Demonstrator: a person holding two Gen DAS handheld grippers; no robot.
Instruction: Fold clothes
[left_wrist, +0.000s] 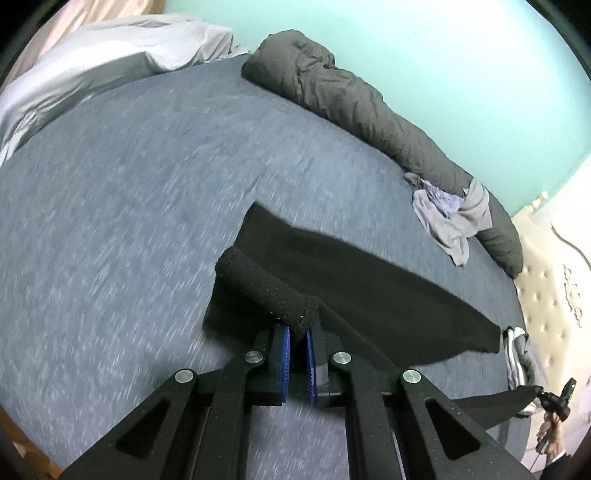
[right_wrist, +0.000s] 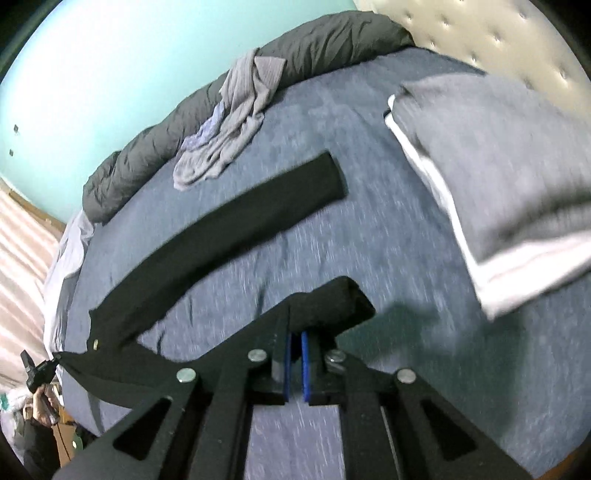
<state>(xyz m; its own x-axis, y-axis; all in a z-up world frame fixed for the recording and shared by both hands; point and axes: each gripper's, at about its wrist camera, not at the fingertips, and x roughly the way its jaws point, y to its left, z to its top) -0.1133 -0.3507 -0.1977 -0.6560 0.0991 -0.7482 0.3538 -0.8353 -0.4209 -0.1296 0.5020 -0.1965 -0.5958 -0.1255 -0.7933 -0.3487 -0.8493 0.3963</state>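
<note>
A black garment (left_wrist: 369, 295) hangs stretched between my two grippers above the blue-grey bed sheet (left_wrist: 110, 221). My left gripper (left_wrist: 297, 332) is shut on a rolled edge of the garment, which sits between its blue pads. My right gripper (right_wrist: 295, 338) is shut on another bunched corner of it. In the right wrist view a long black strip of the garment (right_wrist: 221, 225) lies across the sheet (right_wrist: 388, 240) and runs down to the left gripper (right_wrist: 51, 363) at the far left. In the left wrist view the right gripper (left_wrist: 539, 389) pinches the far end at the lower right.
A rolled dark grey duvet (left_wrist: 351, 96) lies along the teal wall. Crumpled grey clothes (left_wrist: 450, 218) rest against it. A folded grey and white stack (right_wrist: 498, 177) sits near the cream tufted headboard (right_wrist: 480, 29). Pale bedding (left_wrist: 92, 70) is at the bed's far left.
</note>
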